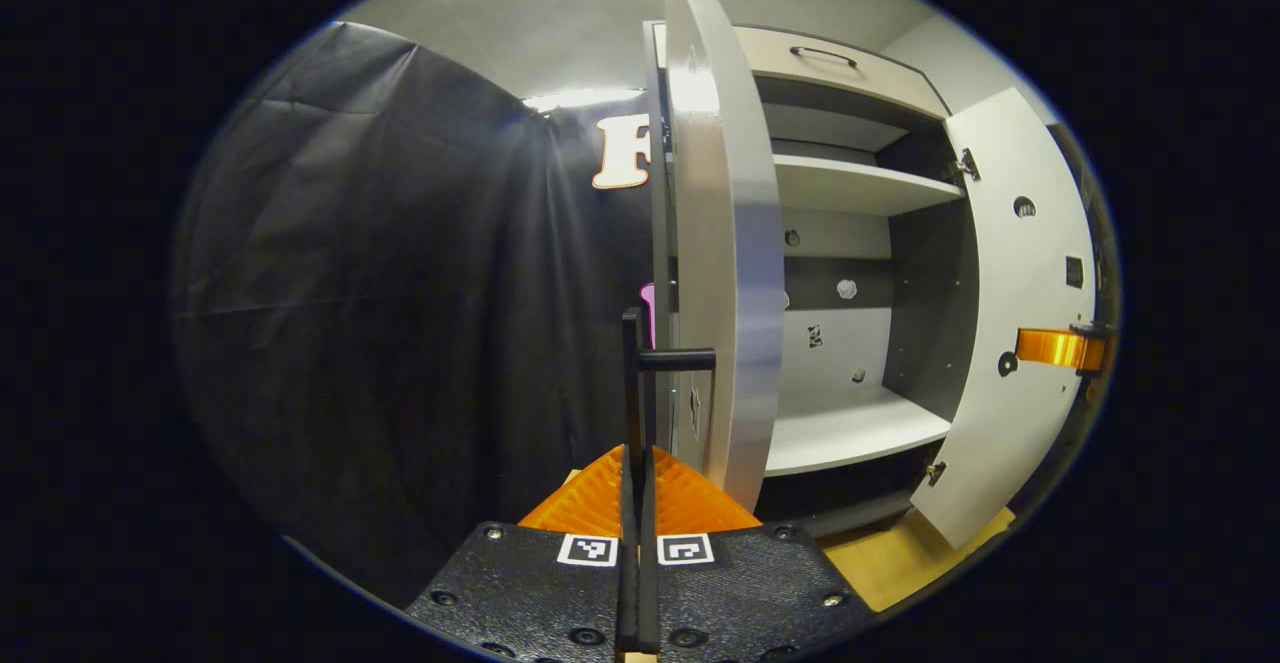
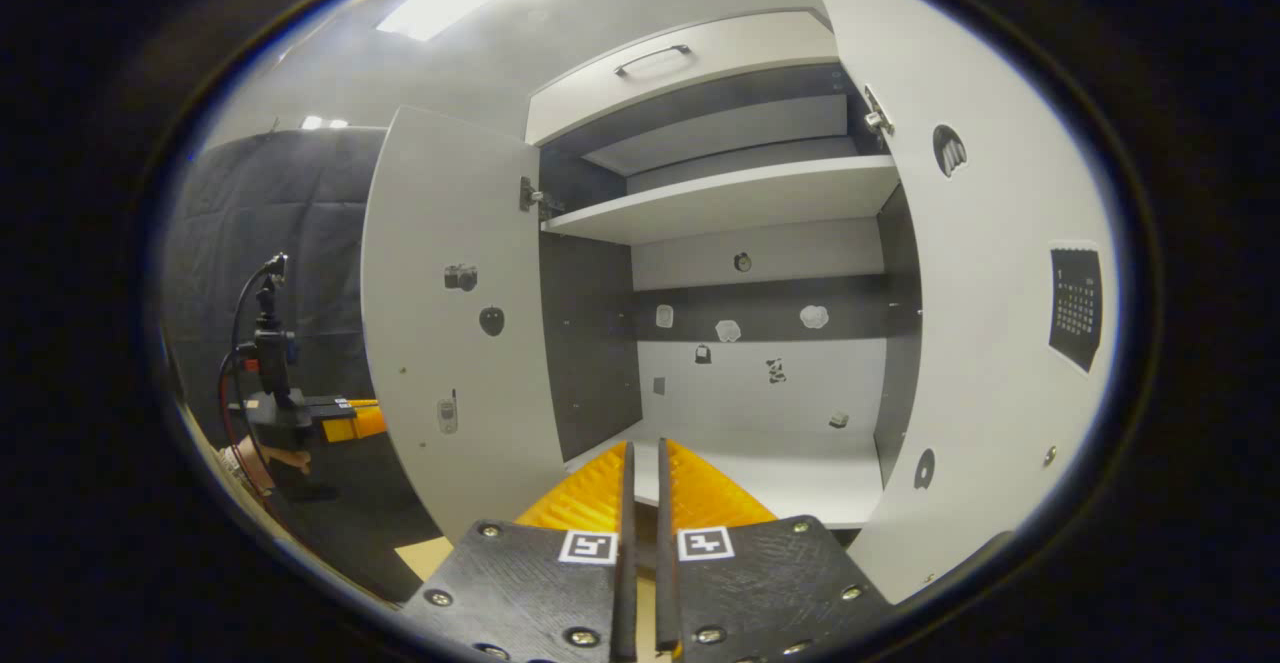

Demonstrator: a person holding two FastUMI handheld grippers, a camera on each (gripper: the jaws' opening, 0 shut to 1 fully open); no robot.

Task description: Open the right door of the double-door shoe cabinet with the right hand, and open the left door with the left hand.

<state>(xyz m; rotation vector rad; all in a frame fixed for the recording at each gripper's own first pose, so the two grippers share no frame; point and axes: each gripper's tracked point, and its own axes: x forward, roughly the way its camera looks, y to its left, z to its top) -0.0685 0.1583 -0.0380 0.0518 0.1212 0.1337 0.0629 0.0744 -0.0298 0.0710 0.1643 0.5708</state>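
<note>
In the left gripper view, the left gripper [image 1: 640, 463] rises from 6 o'clock with its orange fingers [image 1: 590, 498] pressed narrow around a thin black bar, the handle [image 1: 633, 383] of the left door [image 1: 735, 243]. The handle stands upright just above the fingertips, and its short black stem reaches toward 3 o'clock into the door. The left door stands edge-on, swung out from the shoe cabinet [image 1: 850, 243], just beside the fingers at 1 o'clock. Past it the cabinet interior lies open, with an upper shelf [image 1: 860, 188] and a lower shelf [image 1: 850, 433]. The right door [image 1: 1010, 323] hangs wide open at 3 o'clock, well apart from these fingers. At its outer edge an orange piece of the other gripper [image 1: 1060, 348] pokes in; whether it touches the door I cannot tell.

In the right gripper view, the right gripper [image 2: 640, 488] comes up from 6 o'clock, its fingers [image 2: 700, 493] narrow, a thin slit between them and nothing held there. The right door [image 2: 1000, 323] spreads across 3 o'clock, just beside the fingers, its inner face showing. The left door [image 2: 450, 323] stands open at 9 o'clock, and beyond its outer edge sits the left gripper [image 2: 345, 421] with a hand [image 2: 270, 463] beneath it. The open shelves lie straight ahead at 12 o'clock.
</note>
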